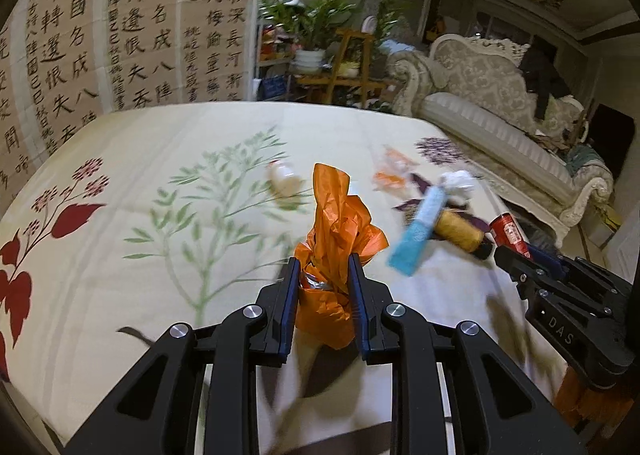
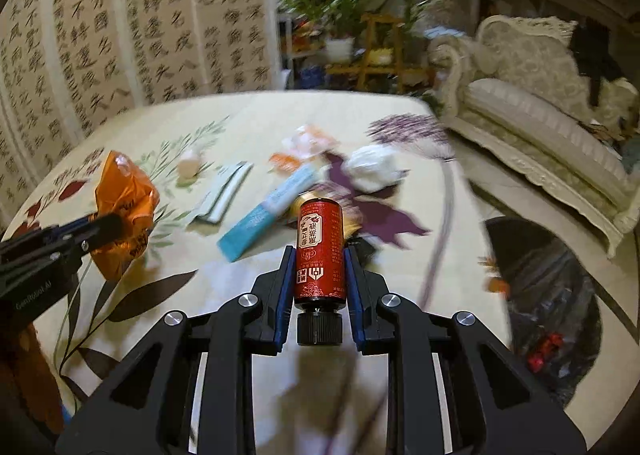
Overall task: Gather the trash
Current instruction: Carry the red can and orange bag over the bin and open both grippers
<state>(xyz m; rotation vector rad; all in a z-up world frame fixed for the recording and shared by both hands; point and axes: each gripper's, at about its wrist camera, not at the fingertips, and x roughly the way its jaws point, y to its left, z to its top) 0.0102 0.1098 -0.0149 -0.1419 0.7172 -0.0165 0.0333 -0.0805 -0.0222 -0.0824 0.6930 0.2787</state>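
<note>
Right wrist view shows the right tongs pinching a rigid, slick red bottle mid-body, while the left tongs squeeze a light, crushable orange bag low down.

Surface: cream cloth, printed leaves and flowers. Far left: calligraphy screen. Far centre: potted plants on wooden stand. Right: ornate pale sofa, dark garment on its back.
</note>
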